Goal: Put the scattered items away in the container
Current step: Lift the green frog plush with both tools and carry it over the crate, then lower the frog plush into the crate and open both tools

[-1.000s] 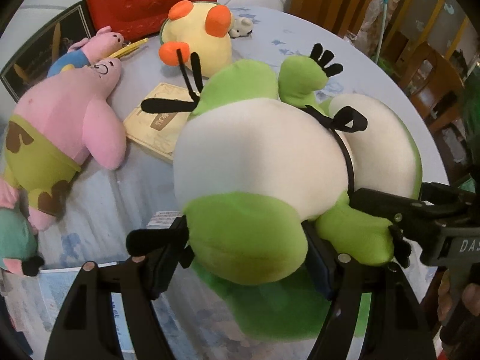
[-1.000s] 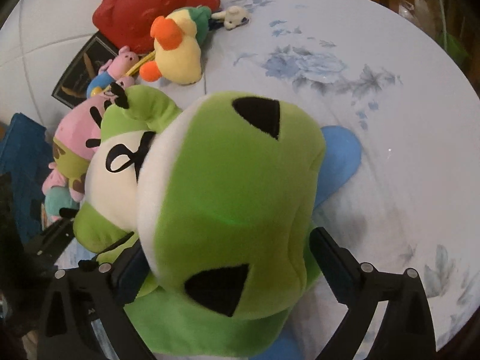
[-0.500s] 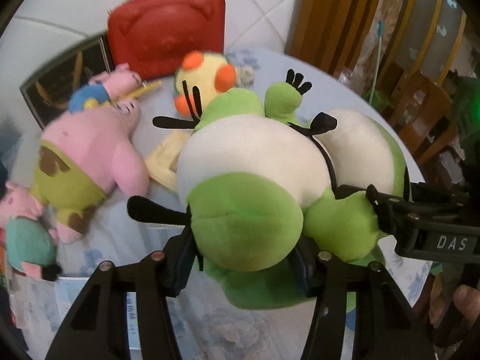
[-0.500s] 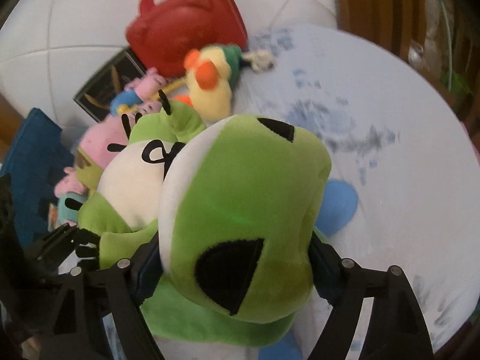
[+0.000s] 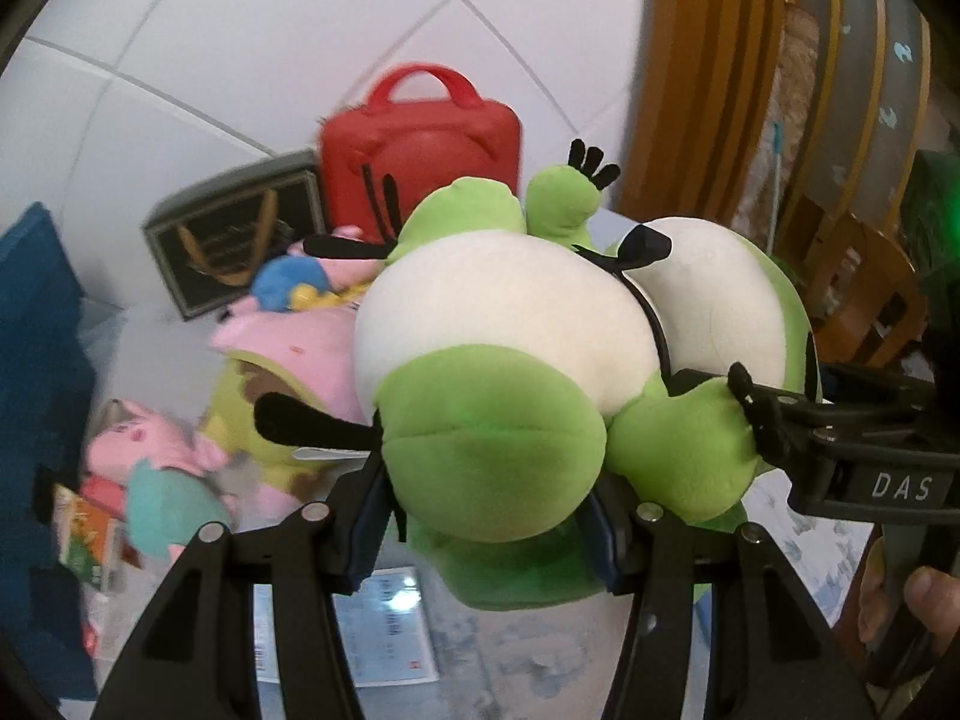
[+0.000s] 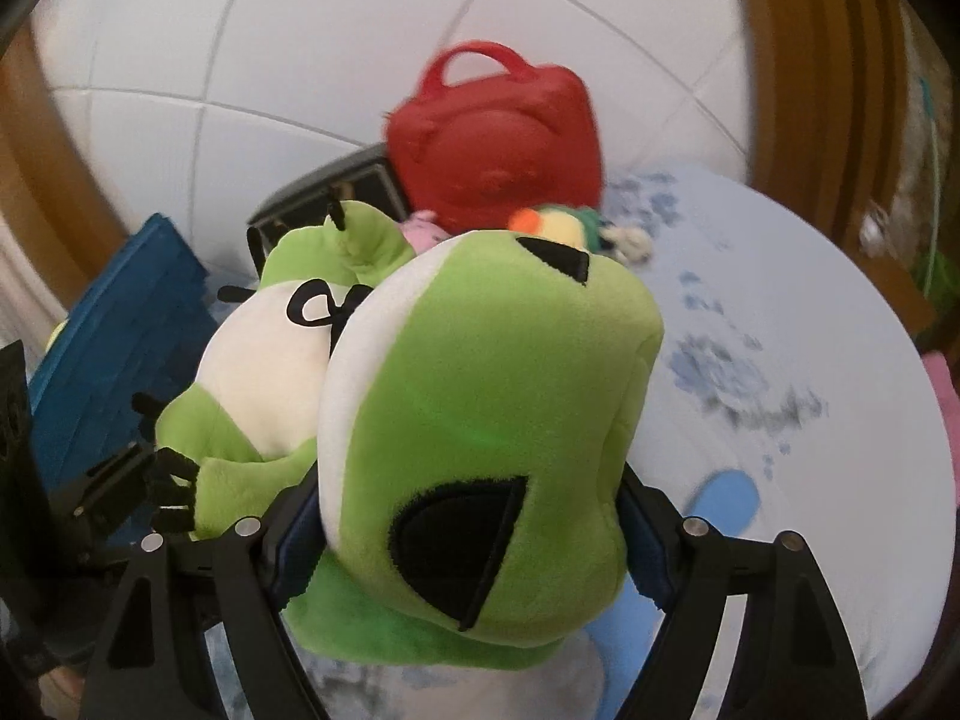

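Both grippers are clenched on the green frog plush (image 5: 510, 360) — the left gripper (image 5: 486, 510) on its leg, the right gripper (image 6: 474, 516) on its head — so its long axis spans between them, with the blue container (image 6: 114, 348) to the left.

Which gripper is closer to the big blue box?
Left. The left gripper, clamped on the green frog's leg, is on the side where the blue box is. The right gripper, clamped on the frog's head, is further from it.
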Available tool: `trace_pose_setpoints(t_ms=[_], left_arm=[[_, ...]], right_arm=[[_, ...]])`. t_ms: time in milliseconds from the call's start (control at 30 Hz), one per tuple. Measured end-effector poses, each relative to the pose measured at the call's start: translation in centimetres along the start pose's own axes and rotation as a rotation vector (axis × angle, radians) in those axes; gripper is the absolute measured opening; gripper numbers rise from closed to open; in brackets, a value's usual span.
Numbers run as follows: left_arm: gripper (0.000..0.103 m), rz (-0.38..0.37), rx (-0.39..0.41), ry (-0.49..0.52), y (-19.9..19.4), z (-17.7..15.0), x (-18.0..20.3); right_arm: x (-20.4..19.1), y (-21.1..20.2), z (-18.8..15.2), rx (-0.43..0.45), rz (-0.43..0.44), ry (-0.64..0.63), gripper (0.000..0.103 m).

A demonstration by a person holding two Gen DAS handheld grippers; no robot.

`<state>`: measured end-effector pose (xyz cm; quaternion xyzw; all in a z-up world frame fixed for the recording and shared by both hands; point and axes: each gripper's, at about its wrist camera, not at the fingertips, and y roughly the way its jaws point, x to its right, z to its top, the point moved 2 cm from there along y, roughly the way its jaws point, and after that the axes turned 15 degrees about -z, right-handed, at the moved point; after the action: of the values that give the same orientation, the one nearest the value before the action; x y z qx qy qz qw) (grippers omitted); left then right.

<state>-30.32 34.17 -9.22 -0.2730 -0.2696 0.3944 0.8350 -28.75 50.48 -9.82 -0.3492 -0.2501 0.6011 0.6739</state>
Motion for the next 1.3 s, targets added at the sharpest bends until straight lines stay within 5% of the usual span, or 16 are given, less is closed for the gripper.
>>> trace_pose_setpoints(t_ms=[667, 1033, 1300], left_arm=[[0.054, 0.407, 0.266, -0.174, -20.7, -0.1, -10.5], [0.054, 0.641, 0.373, -0.2, -38.1, -3.6, -24.1], [0.055, 0.644, 0.358, -0.312, -44.9, -7.4, -36.0]], right_arm=[[-21.1, -7.1, 5.3, 0.171, 0.362, -0.356, 0.082], [-43.4, -13.0, 4.5, 0.29, 0.571, -0.454, 0.082], [-58.6, -14.9, 1.7, 0.338, 0.626, -0.488, 0.083]])
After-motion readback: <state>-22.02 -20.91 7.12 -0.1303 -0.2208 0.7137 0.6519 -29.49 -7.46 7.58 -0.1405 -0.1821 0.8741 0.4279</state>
